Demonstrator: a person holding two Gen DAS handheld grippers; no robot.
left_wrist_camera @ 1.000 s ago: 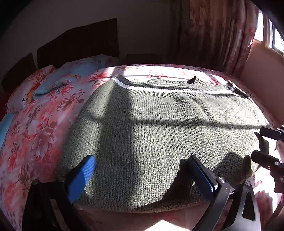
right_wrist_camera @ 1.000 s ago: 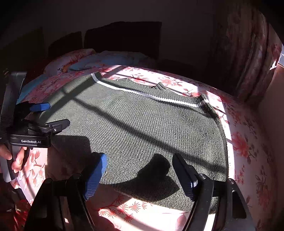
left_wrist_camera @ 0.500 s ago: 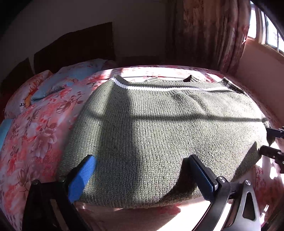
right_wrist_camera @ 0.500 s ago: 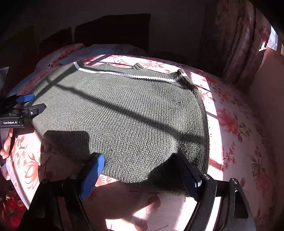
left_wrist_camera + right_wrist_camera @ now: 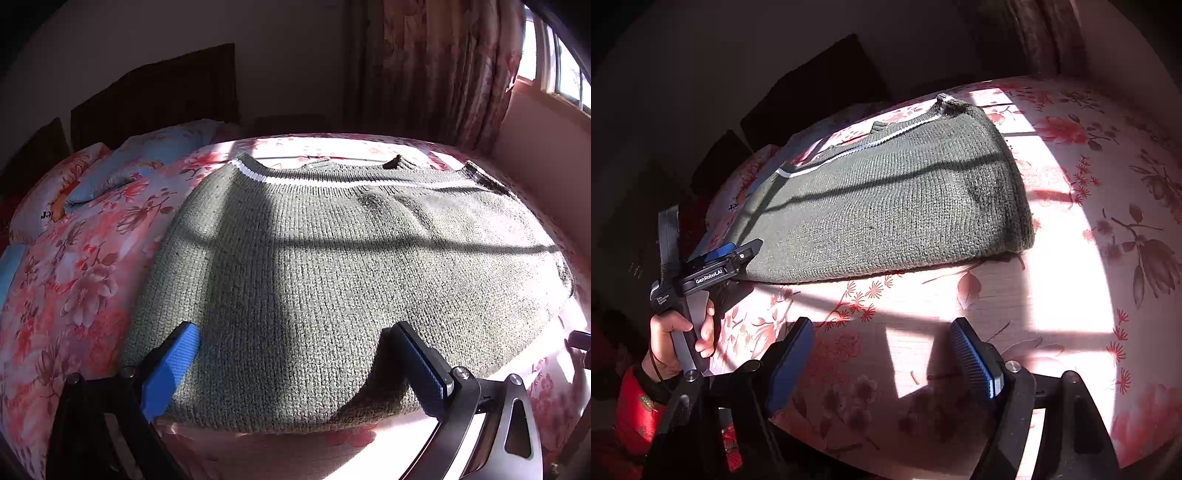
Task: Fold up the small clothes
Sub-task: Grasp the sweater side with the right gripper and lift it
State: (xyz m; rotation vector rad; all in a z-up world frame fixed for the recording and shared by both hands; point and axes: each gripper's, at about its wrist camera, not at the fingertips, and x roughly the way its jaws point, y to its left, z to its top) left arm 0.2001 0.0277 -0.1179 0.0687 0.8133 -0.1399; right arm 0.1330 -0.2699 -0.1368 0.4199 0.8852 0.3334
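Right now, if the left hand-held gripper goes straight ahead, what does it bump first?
Probably the grey-green sweater: the open left hand-held gripper points right over its near edge, though its height above the knit is unclear.

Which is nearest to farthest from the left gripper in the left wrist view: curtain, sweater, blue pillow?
From the left gripper:
1. Sweater, directly under the gripper.
2. Blue pillow, far left by the headboard.
3. Curtain, far right beyond the bed.

Right claw — cropped at frame edge
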